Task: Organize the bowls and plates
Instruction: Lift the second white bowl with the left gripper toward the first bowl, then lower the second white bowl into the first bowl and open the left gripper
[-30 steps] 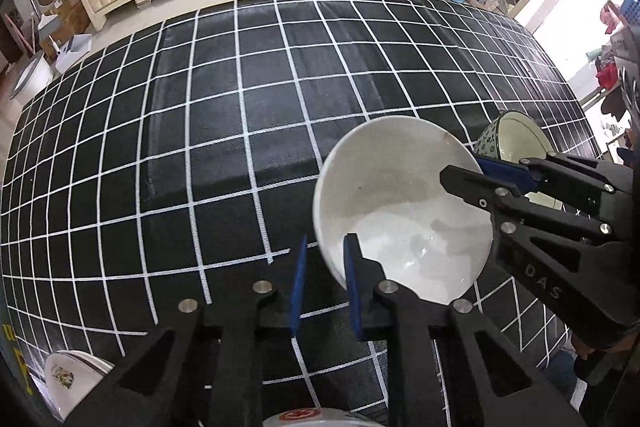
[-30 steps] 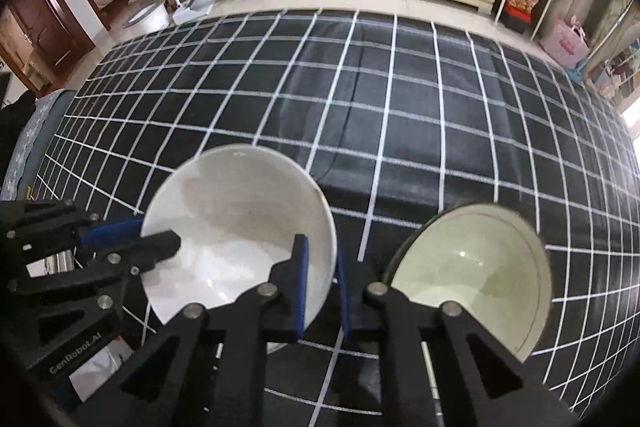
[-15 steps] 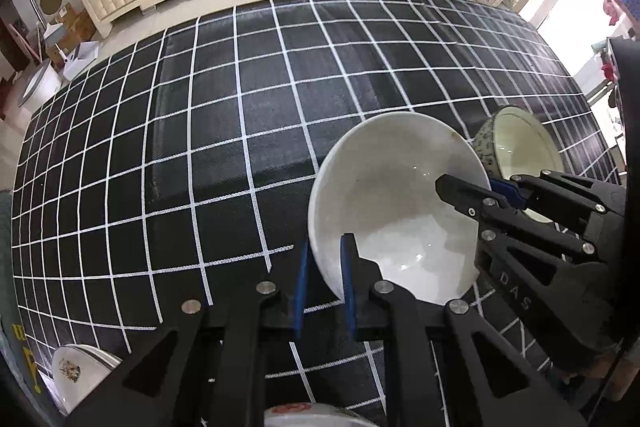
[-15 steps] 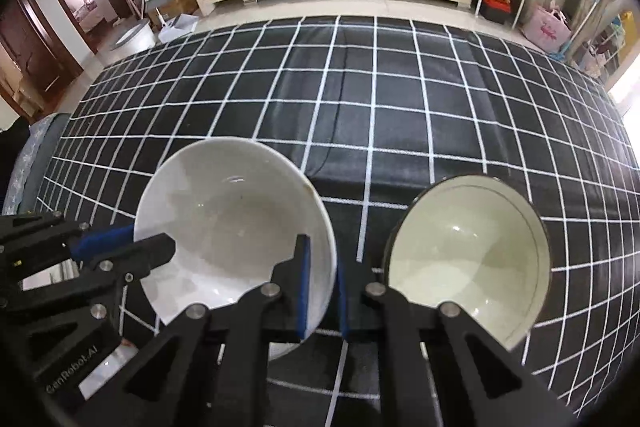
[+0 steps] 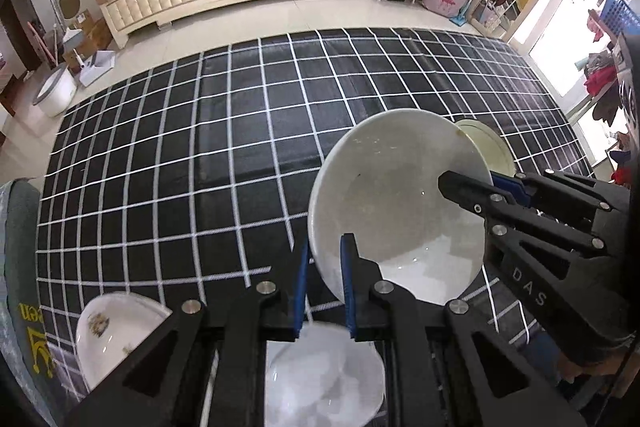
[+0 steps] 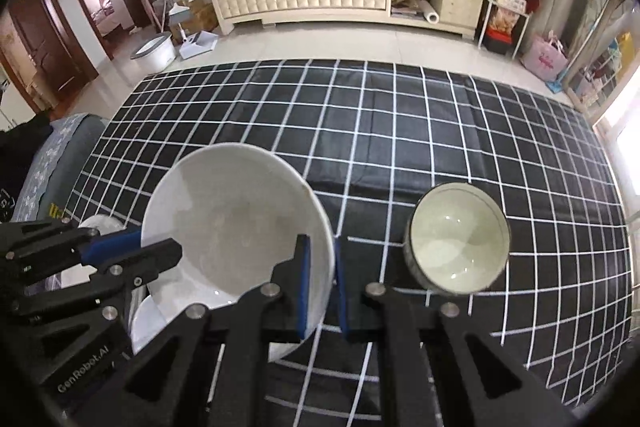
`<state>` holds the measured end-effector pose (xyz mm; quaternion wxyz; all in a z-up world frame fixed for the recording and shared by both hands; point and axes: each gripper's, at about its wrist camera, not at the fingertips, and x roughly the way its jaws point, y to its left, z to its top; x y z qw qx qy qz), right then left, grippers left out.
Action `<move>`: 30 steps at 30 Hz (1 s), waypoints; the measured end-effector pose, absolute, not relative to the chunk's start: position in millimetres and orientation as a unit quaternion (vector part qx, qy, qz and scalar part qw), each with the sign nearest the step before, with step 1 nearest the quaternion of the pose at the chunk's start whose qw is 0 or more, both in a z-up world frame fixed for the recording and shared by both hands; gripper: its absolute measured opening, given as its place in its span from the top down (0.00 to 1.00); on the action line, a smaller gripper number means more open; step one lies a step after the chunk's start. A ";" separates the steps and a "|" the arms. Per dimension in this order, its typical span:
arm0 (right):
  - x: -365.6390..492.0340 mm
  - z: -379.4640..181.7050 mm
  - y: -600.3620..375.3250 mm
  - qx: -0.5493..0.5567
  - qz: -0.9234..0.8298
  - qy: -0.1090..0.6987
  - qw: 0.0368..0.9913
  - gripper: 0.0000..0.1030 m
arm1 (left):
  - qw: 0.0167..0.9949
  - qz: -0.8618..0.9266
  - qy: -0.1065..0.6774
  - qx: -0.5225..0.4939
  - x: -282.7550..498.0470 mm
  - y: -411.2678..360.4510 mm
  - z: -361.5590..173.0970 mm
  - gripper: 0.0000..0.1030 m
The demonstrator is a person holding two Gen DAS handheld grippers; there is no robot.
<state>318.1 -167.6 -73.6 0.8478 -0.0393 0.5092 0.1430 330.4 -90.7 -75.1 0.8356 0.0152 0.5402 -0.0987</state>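
A large white bowl (image 5: 394,203) hangs in the air above the black checked cloth (image 5: 200,155). My left gripper (image 5: 324,281) is shut on its near-left rim. My right gripper (image 6: 320,281) is shut on its opposite rim; the bowl shows in the right wrist view (image 6: 236,223). The right gripper also shows in the left wrist view (image 5: 496,187), and the left gripper in the right wrist view (image 6: 120,247). A cream bowl with a dark outside (image 6: 458,239) stands on the cloth to the right. A white plate (image 5: 324,379) lies below the held bowl.
A white dish with a gold pattern (image 5: 116,335) sits at the cloth's near-left corner beside a grey cushion (image 5: 24,267). A long cream cabinet (image 6: 304,1) stands across the tiled floor behind the cloth. A white bucket (image 6: 154,51) is on the floor at far left.
Both grippers have lifted the white bowl higher and drawn it back. The cloth now looks farther away, and the plate and patterned dish below have come into view.
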 end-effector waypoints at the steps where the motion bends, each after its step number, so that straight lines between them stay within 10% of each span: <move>1: 312.1 -70.1 -164.2 -0.042 0.146 0.506 0.849 0.86 | 0.837 -0.097 0.538 0.014 325.0 -87.4 -71.5 0.87; 30: 236.3 -110.6 -109.6 -0.055 0.183 0.553 0.811 0.85 | 0.825 -0.052 0.563 -0.023 218.4 -23.5 -104.0 0.87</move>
